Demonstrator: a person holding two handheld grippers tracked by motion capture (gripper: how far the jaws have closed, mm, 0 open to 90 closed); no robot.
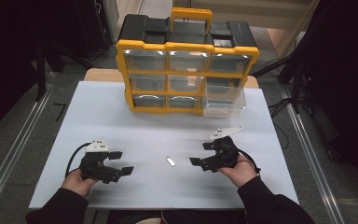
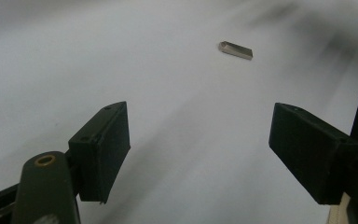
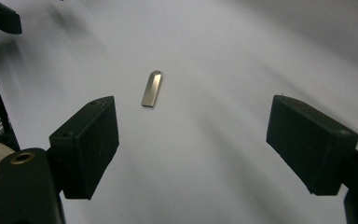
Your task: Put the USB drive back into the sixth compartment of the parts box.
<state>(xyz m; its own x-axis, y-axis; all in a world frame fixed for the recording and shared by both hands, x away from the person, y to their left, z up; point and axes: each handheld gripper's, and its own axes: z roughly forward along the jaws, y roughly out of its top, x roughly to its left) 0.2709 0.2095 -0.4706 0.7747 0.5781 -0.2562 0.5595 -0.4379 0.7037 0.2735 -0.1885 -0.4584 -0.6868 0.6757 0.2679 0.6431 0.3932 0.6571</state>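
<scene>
From the high view, a white table (image 1: 121, 112) carries a yellow and black drawer cabinet (image 1: 186, 65) at its far edge, with one clear drawer (image 1: 224, 99) at the cabinet's lower right pulled out over the tabletop; near the front of the table lies a small metal piece (image 1: 170, 161), flat on the surface, roughly midway between the two grippers and touching neither; the left gripper (image 1: 121, 163) sits low at the left of the piece, held in the person's left hand (image 1: 77, 182), its jaws spread apart with nothing between them and aimed across toward the piece; the right gripper (image 1: 200, 155) is held in the right hand (image 1: 238, 171) at the right of the piece, its jaws likewise spread and bare, pointing leftward at it; dark sleeves enter from the bottom edge. In the left gripper view, the left gripper (image 2: 198, 154) shows two black jaws standing wide apart over bare white tabletop, and the metal piece (image 2: 235, 49) lies farther off, beyond the jaws and nearer the right-hand one, well clear of both. In the right gripper view, the right gripper (image 3: 193, 149) again shows its jaws released and wide, nothing gripped; the metal piece (image 3: 151, 88) lies flat just beyond the left-hand jaw, near it but apart, its pointed end turned away from the camera.
</scene>
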